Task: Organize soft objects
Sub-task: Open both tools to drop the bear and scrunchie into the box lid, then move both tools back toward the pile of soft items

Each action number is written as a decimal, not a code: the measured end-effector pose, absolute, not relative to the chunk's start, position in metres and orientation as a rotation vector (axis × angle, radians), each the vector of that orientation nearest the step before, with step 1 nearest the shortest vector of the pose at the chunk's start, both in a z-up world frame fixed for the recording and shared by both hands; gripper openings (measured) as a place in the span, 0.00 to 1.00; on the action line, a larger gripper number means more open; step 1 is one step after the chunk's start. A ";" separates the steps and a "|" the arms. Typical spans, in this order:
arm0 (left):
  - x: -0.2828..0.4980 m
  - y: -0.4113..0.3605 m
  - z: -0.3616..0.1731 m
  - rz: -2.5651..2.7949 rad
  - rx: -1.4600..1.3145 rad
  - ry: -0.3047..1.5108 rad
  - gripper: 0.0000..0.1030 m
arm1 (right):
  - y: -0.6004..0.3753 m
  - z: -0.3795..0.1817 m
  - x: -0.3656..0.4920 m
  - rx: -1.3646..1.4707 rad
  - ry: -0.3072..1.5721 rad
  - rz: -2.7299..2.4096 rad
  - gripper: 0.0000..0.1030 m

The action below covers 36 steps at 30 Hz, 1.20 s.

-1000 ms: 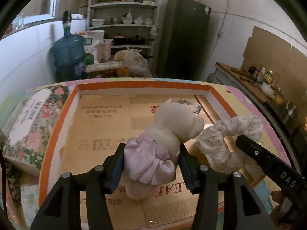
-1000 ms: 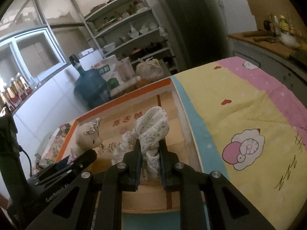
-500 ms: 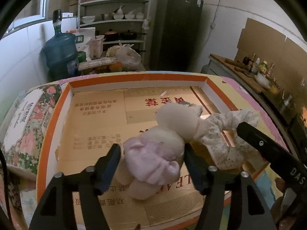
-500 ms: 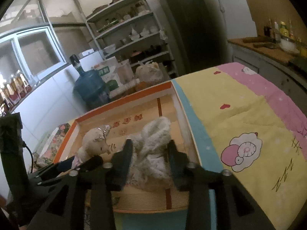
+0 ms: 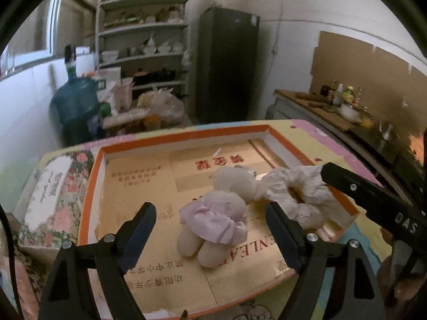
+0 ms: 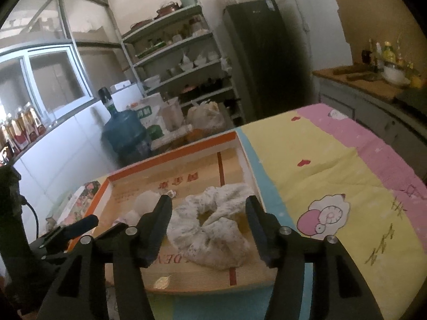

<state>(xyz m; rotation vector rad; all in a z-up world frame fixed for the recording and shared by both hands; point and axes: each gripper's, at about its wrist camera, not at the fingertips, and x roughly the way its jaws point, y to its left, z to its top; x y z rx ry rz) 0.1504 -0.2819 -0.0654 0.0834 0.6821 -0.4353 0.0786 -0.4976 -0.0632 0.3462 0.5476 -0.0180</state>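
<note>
A cream plush toy [image 5: 221,213] in a pale pink dress lies on its side inside the shallow orange-rimmed cardboard box [image 5: 90,186]. My left gripper [image 5: 210,229] stands around it with jaws opening, and the pads are clear of the toy. Beside the toy's head lies a white floral fabric scrunchie [image 5: 301,192], also in the box. In the right wrist view the scrunchie [image 6: 213,226] rests between the fingers of my right gripper [image 6: 209,221]; its jaws are opening too and touch nothing. The toy's head [image 6: 146,202] shows left of the scrunchie.
The box [image 6: 250,168] sits on a yellow and pink cartoon-print cloth [image 6: 333,181]. A floral-print packet [image 5: 50,189] lies left of the box. Beyond stand a blue water jug [image 5: 76,109], shelves with dishes [image 5: 144,50], a dark fridge [image 5: 226,64] and a counter with bottles [image 5: 341,104].
Both grippers have let go: the left released the plush toy, which tipped onto its side in the box, and the right released the scrunchie, which spread flat. Both pulled back slightly.
</note>
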 end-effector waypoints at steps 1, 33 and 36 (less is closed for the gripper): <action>0.146 -0.281 -0.063 -0.444 0.096 0.670 0.81 | -0.496 -0.061 0.076 0.339 0.538 -0.022 0.61; 0.044 -0.154 -0.002 -0.289 0.042 0.437 0.81 | -0.379 -0.013 -0.030 0.255 0.385 0.064 0.76; 0.036 -0.133 -0.003 -0.277 0.024 0.445 0.81 | -0.367 -0.013 -0.033 0.259 0.385 0.072 0.76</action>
